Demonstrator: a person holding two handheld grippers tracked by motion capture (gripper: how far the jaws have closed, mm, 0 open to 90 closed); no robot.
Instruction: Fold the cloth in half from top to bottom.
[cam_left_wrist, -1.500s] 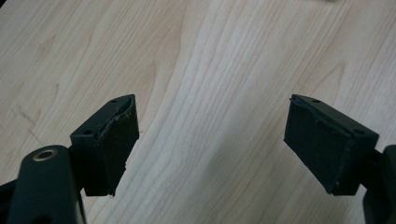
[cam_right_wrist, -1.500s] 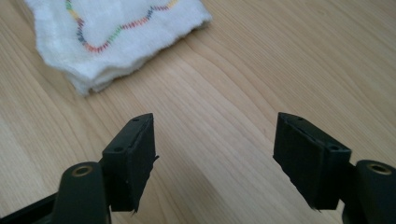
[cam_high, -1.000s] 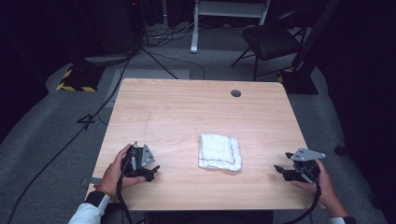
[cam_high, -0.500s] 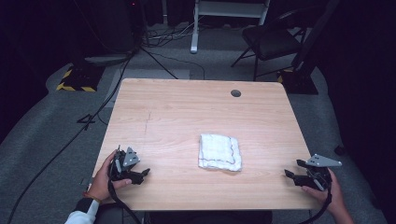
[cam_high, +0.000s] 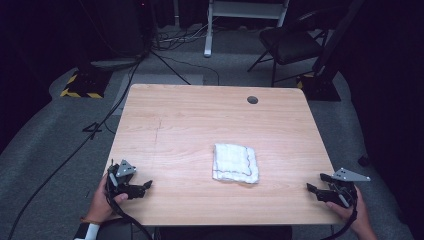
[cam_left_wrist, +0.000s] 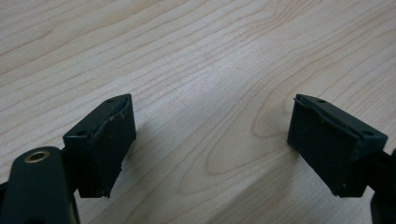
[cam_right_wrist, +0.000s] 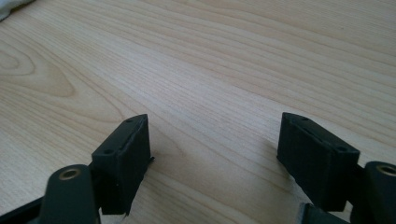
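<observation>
Plainly, both tongs gape wide and empty: left tongs (cam_high: 148, 185) well left of the folded cloth (cam_high: 235, 163), right tongs (cam_high: 315, 182) well right. Pinching one layer would likely unfold it across the counter (cam_high: 200, 120).

Left gripper (cam_high: 145, 187) now pulled back to the near left edge of the table (cam_high: 210, 115), farther from the folded white cloth (cam_high: 235, 163). Right gripper (cam_high: 316, 183) likewise drawn outward to the near right corner, jaws apart, nothing between them.
</observation>
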